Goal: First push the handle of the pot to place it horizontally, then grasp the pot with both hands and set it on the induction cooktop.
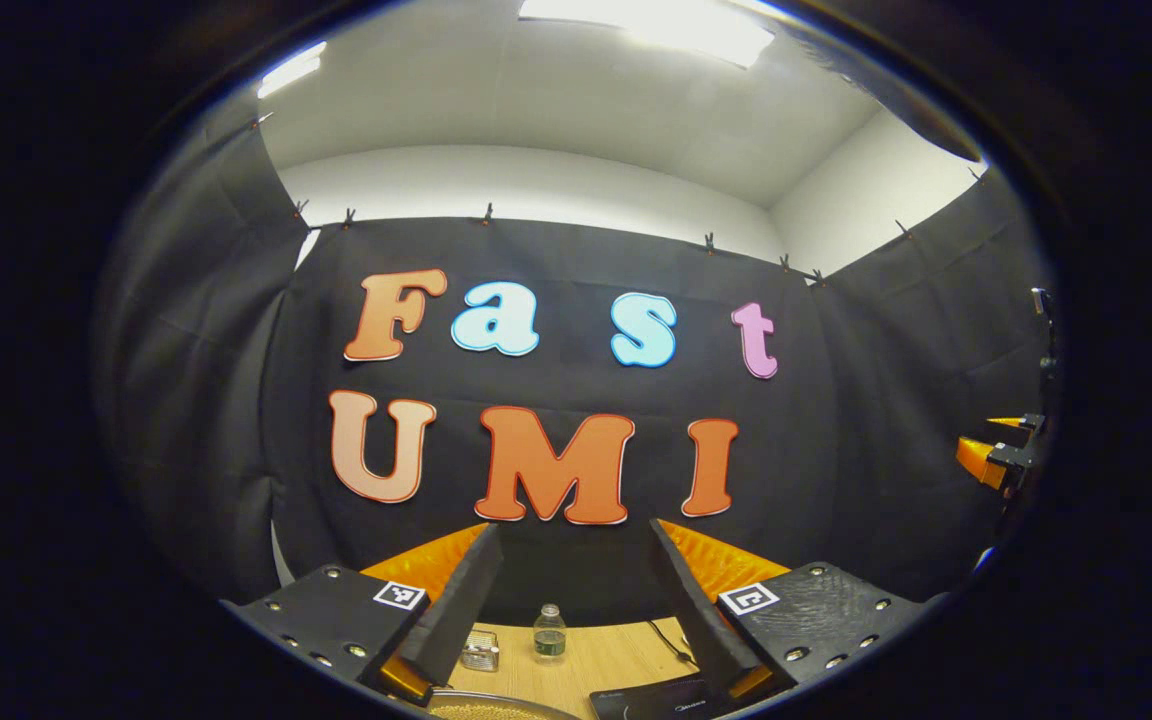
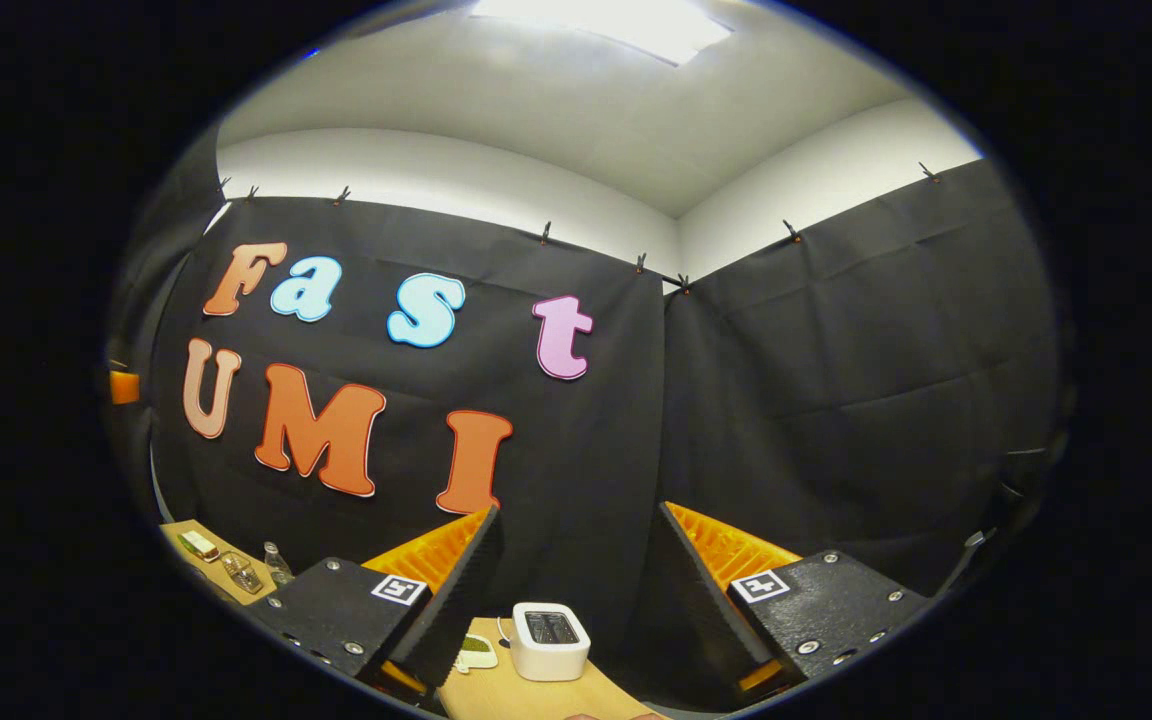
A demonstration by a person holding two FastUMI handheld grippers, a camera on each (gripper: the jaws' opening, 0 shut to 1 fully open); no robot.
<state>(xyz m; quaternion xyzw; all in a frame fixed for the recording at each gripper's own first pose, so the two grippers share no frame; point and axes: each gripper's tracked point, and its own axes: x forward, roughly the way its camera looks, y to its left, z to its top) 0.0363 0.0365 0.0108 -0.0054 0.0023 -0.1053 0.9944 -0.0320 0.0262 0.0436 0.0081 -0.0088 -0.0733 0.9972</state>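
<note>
The black cloth wall (image 1: 556, 480) is seen across most of both views, with the white ceiling (image 1: 556, 110) above it. A wooden desk (image 1: 606, 660) is seen low in the left gripper view, between the fingers of the left claw (image 1: 576, 690), which is spread wide with nothing held. At the bottom edge of that view a curved metal rim, probably the pot (image 1: 496, 708), is just seen near the left finger; its handle and long axis cannot be told. Beside it, toward the right finger, lies the dark induction cooktop (image 1: 651, 698), with a black cable (image 1: 671, 645) trailing behind it. Farther back on the desk stand a small clear bottle (image 1: 550, 632) and a small metal box (image 1: 480, 650). At the far right edge of that view another gripper is seen, well apart. In the right gripper view the right claw (image 2: 576, 690) is likewise spread wide and empty, and a white toaster (image 2: 550, 640) is framed between its fingers on the desk, with a small pale dish (image 2: 476, 652) just beside it. Far left, a bottle (image 2: 277, 565), a glass item (image 2: 241, 572) and a small flat box (image 2: 199, 545) are seen on the desk.
</note>
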